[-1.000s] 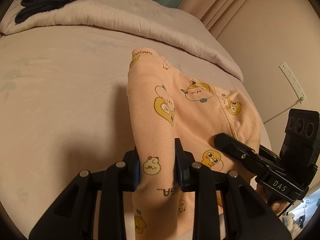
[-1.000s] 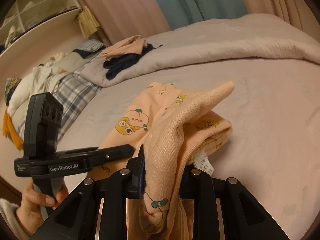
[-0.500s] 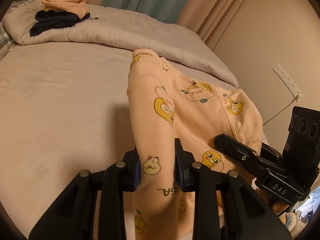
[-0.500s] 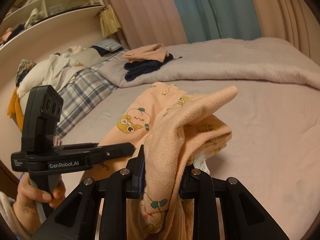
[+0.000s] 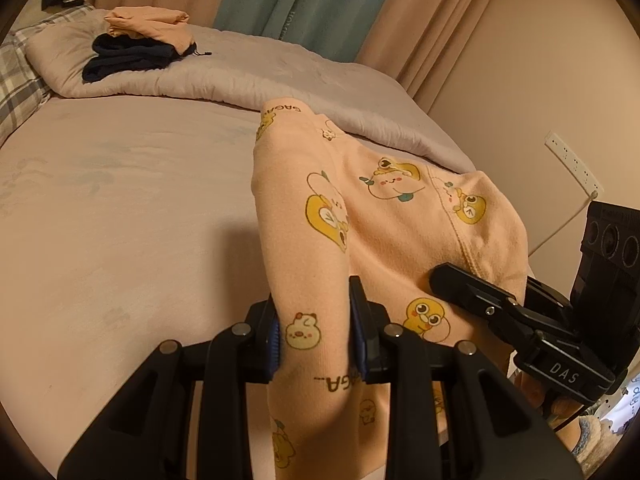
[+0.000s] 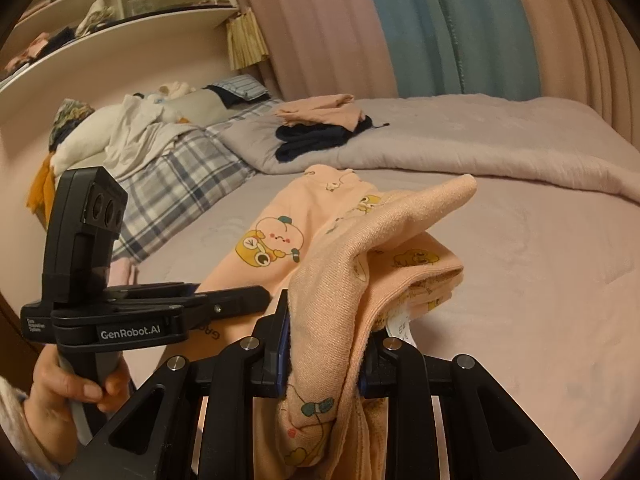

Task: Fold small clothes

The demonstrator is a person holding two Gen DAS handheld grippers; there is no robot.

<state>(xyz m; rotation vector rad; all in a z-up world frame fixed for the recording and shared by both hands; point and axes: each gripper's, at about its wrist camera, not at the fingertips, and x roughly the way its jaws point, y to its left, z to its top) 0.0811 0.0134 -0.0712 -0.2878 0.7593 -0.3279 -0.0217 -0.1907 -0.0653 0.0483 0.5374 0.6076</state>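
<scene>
- Nearest the cameras, both tongs were clenched on one peach garment printed with yellow cartoon animals: the left tongs pinched a band of it between their blue pads, and the right tongs gripped a bunched, doubled-over edge with a white care label poking out beside the far pad.
- Between the two tongs the garment was stretched as a lifted sheet, its near end hanging below the tongs in both views and its far end sloping down toward the bed; whether that far end touched the sheet I could not tell.
- From the right wrist view, the garment already looked doubled, with layered edges stacked just beyond the right tongs, so I judged one fold made and the piece not yet laid flat or finished.
- Left of the garment in that view, a hand held the handle of the left tongs.
- Beyond the garment, the bed lay bare up to a rolled quilt.
- Farthest from the garment, on the quilt, a folded peach piece sat on top of a folded dark piece, which I took as clothes already done.
- Remaining, by my reading: lowering this garment, completing its folds, and adding it to that pile.
</scene>
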